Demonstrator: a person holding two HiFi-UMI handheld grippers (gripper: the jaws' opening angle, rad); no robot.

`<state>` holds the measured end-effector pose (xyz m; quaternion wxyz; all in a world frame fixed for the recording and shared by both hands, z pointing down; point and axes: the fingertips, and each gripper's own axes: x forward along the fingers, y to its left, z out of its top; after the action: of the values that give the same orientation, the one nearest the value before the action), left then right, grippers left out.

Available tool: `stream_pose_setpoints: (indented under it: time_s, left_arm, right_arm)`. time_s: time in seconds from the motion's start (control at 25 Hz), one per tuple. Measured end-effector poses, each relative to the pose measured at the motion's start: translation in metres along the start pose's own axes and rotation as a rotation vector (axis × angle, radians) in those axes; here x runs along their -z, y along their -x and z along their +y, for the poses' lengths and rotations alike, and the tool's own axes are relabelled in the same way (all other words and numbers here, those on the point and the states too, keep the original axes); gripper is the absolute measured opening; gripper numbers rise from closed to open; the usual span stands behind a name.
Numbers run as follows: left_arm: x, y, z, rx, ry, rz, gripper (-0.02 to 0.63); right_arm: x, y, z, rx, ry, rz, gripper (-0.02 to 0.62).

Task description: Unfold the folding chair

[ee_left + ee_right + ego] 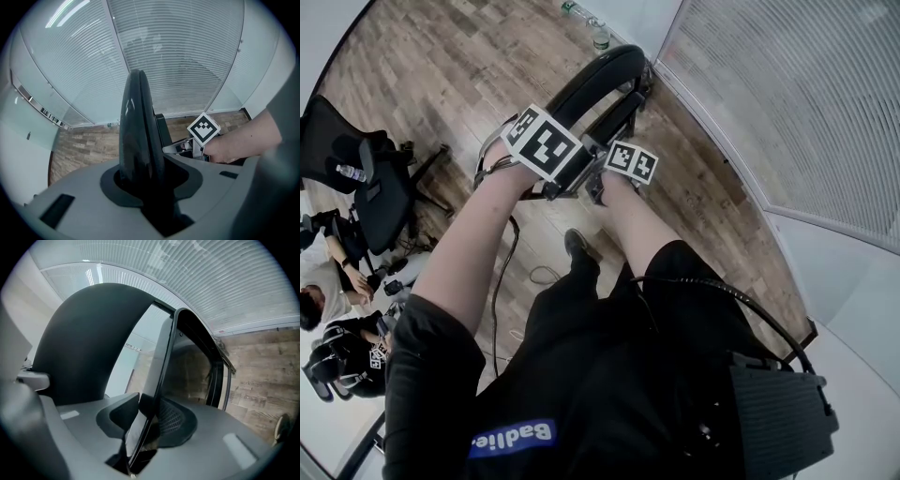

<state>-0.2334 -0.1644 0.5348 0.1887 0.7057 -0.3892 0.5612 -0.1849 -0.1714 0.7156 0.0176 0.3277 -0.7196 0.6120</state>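
1. Folding chair (591,77): black. It stands upright on the wooden floor (441,75), at the floor's edge beside the glass wall (787,94) with blinds. From where I stand it looks folded flat, so the task appears barely begun.
2. Left gripper (143,180): pointed steeply down, with its jaws clamped over the thick rounded top rim of the chair's back. I judge this hold to be an anchor that keeps the frame from tipping or sliding.
3. Right gripper (143,427): just beside the left one, with its jaws closed on the thin edge of a flat panel, probably the seat. The narrow edge gives the pads a firm grip for swinging that panel away from the back.
4. Paired hold: one gripper is on each half, close together near the top, which suits parting the two halves.
5. Office chair (375,187) and bottle (600,37): both are well apart from the work, so neither should obstruct the unfolding.
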Motion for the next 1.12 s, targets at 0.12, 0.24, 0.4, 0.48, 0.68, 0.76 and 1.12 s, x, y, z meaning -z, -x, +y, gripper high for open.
stream_pose_setpoints:
  time_s: [0.12,0.24,0.4,0.48,0.68,0.76,1.12]
  left_arm:
    - [0.0,0.0,-0.003,0.005,0.0,-0.001,0.118]
    - [0.0,0.0,-0.006,0.01,0.002,-0.002,0.117]
    - [0.0,-0.002,-0.014,0.024,0.015,-0.007,0.118]
    - [0.0,-0.003,-0.017,0.03,0.02,-0.01,0.118]
    - [0.0,-0.005,-0.028,0.036,0.017,-0.012,0.118]
    - [0.001,-0.006,-0.032,0.042,0.017,-0.013,0.118]
    - [0.002,-0.023,-0.044,0.074,0.032,-0.016,0.118]
  right_arm:
    - [0.001,0.007,-0.003,-0.018,-0.002,-0.005,0.109]
    - [0.004,0.019,-0.008,-0.031,-0.014,-0.013,0.109]
    - [0.008,0.042,-0.021,-0.037,-0.041,-0.024,0.112]
    - [0.01,0.052,-0.027,-0.034,-0.048,-0.029,0.115]
    - [0.017,0.081,-0.05,-0.01,-0.069,-0.035,0.127]
    - [0.022,0.097,-0.064,-0.001,-0.084,-0.039,0.133]
    - [0.036,0.149,-0.126,0.021,-0.156,-0.06,0.158]
